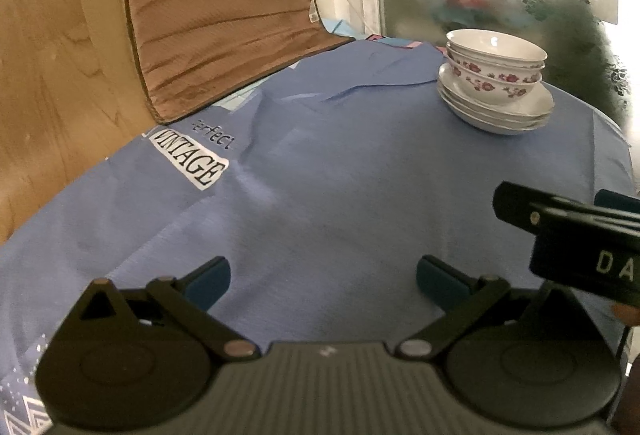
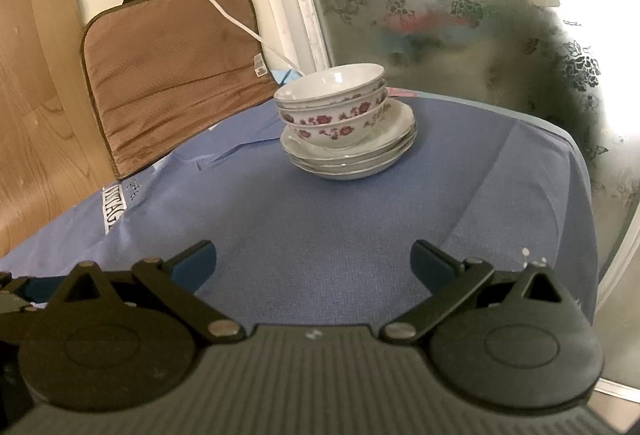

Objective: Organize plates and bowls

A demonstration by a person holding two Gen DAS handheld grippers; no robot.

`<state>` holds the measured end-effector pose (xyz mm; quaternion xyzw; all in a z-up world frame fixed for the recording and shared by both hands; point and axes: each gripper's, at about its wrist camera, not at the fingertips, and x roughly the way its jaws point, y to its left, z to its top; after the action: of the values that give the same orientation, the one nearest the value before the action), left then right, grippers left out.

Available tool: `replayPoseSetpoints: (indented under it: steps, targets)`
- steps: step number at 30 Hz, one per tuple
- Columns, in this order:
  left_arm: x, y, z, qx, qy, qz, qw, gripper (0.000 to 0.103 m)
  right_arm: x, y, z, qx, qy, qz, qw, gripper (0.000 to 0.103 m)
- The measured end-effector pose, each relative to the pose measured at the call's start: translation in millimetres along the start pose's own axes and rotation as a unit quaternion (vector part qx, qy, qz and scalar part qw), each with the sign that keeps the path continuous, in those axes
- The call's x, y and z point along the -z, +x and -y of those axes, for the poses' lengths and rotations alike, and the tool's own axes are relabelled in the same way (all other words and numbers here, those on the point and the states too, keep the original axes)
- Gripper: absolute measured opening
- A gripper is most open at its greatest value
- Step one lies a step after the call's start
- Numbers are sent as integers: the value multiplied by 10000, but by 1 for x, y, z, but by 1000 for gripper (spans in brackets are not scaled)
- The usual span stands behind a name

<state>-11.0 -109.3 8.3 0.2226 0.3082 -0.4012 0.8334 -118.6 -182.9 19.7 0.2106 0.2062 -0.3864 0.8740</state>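
On the blue cloth-covered table (image 2: 340,235), far side by the frosted window: white floral bowls (image 2: 334,107) nested on stacked white plates (image 2: 352,159) | left gripper (image 1: 322,279) and right gripper (image 2: 312,261) spread wide, nothing held, well apart from stack | risk: stack could be toppled if nudged off-centre; cloth folds could be snagged.

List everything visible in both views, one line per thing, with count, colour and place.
bowls: three nested, white with red flowers, on top of the plates
plates: a stack, about four, white, far side of the cloth
cloth: one, blue with a VINTAGE print, covering the table
cushion: one, brown, leaning on the wall behind the table
cable: one, white, running from a wall socket down behind the bowls
window: frosted, flower pattern, right of the cushion
left tongs: open, empty, above the cloth
right tongs: open, empty, facing the stack
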Motion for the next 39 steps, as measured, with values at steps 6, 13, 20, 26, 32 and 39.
replayPoseSetpoints:
  steps: [6, 13, 20, 26, 32, 39]
  targets:
    - [0, 0, 0, 46, 9, -27, 10000, 103, 0, 0, 0, 4, 1, 1, 10000, 103]
    - [0, 0, 0, 61, 8, -38, 10000, 103, 0, 0, -1, 10, -5, -4, 10000, 103]
    - [-1, 0, 1, 55, 6, -38, 10000, 103, 0, 0, -1, 14, 1, -3, 10000, 103]
    - [0, 1, 1, 56, 10, -37, 10000, 103, 0, 0, -1, 15, 3, -7, 10000, 103]
    - [0, 1, 1, 54, 9, -36, 10000, 103, 1, 1, -1, 11, 3, -15, 10000, 103]
    - [0, 1, 3, 51, 43, -27, 10000, 103, 1, 1, -1, 7, 1, -13, 10000, 103]
